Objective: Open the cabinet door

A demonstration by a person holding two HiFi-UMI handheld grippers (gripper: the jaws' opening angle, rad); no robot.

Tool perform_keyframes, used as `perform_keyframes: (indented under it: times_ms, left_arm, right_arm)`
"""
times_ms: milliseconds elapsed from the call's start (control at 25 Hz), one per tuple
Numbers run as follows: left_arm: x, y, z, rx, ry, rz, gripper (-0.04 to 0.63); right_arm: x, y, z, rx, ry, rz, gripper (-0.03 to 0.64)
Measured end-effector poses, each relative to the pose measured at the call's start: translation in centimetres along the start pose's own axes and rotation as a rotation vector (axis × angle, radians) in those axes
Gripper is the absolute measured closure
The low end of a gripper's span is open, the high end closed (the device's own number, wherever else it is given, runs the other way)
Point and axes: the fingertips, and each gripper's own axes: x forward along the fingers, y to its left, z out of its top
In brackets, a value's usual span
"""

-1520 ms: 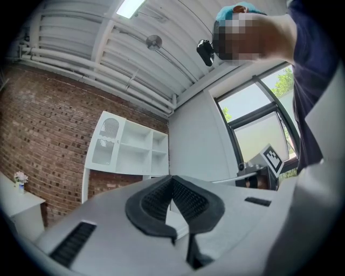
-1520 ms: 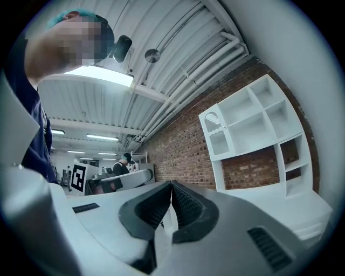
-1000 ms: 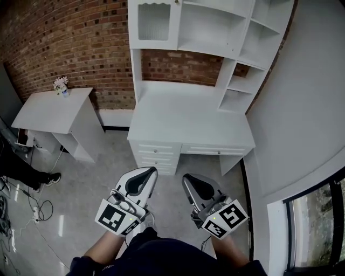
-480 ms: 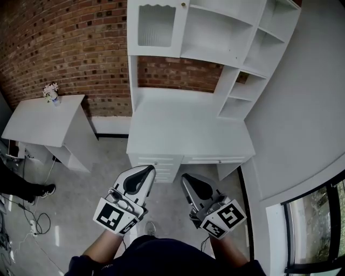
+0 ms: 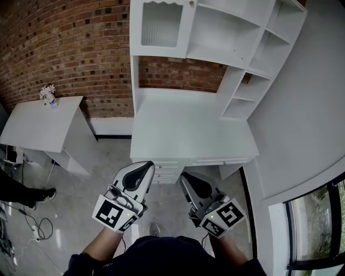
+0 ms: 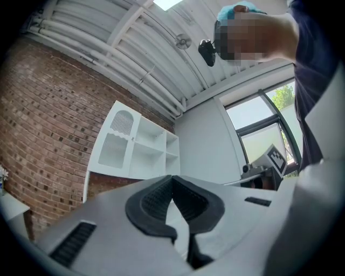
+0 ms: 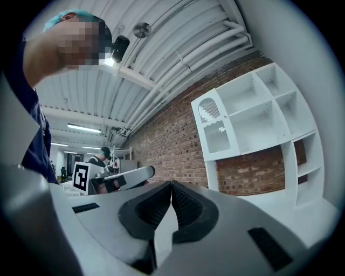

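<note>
The cabinet door [image 5: 160, 24] is a white frame with frosted glass, closed, at the upper left of the white hutch above the desk [image 5: 188, 129]. Its small knob [image 5: 191, 3] sits at the door's right edge near the picture's top. My left gripper [image 5: 144, 165] and right gripper [image 5: 184, 176] are held side by side in front of the desk, well short of the door. Both are shut with nothing between the pads. The door also shows far ahead in the left gripper view [image 6: 116, 141] and the right gripper view [image 7: 215, 129].
Open shelves [image 5: 226, 29] fill the hutch to the right of the door. Drawers [image 5: 161, 164] sit under the desk front. A white side table [image 5: 38, 124] with a small flower vase [image 5: 48, 94] stands at the left. A person's shoe [image 5: 46, 194] and cables lie on the floor.
The desk and hutch have come nearer and shifted in the head view as both grippers moved forward toward the desk. Both stay shut and empty.
</note>
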Motion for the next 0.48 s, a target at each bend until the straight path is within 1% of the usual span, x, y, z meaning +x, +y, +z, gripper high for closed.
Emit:
perform_keyframes:
  times_ms: [320,480]
  left_arm:
    - [1.4,2.0,-0.8,0.005,0.014,0.005,0.588]
    - [3.0,3.1,-1.3,0.010,0.026,0.013,0.588]
  right_arm:
    - [2.1,-2.0,-0.7,0.022,0.007,-0.003,0.591]
    - [3.2,-3.7,-0.7,0.034,0.003,0.006,0.591]
